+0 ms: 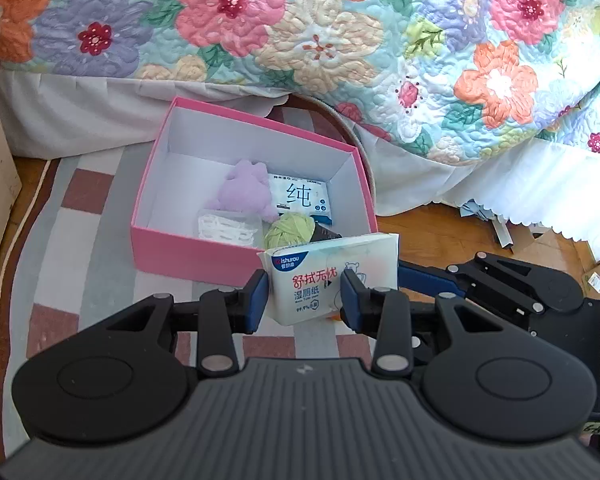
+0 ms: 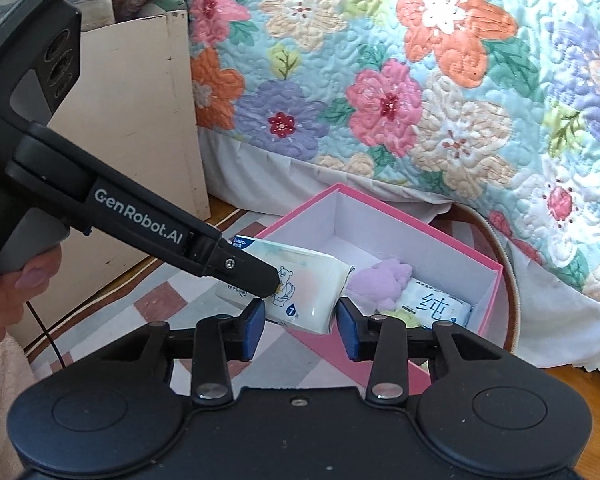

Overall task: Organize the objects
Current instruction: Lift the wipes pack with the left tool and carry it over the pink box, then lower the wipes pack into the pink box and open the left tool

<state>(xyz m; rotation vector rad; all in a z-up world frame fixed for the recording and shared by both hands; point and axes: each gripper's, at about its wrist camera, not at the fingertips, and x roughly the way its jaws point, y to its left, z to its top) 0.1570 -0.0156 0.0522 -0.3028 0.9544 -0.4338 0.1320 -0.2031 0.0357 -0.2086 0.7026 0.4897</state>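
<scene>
- Left fingers [image 1: 260, 288] clamped on wipes pack [image 1: 324, 276], held just short of pink box [image 1: 188, 252], above its near wall.
- Right gripper [image 2: 300, 320] spread apart, straddling pack's far end, apparently not pinching.
- Pack's long axis lying across toward box; left nearer, carrying.

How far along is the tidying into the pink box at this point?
Done: the purple plush, a blue-white wipes pack, green yarn and a clear case lie in the pink box. In hand: the left gripper holds a wet-wipes pack by the box's near wall. Left: dropping it in. The right gripper is open.
</scene>
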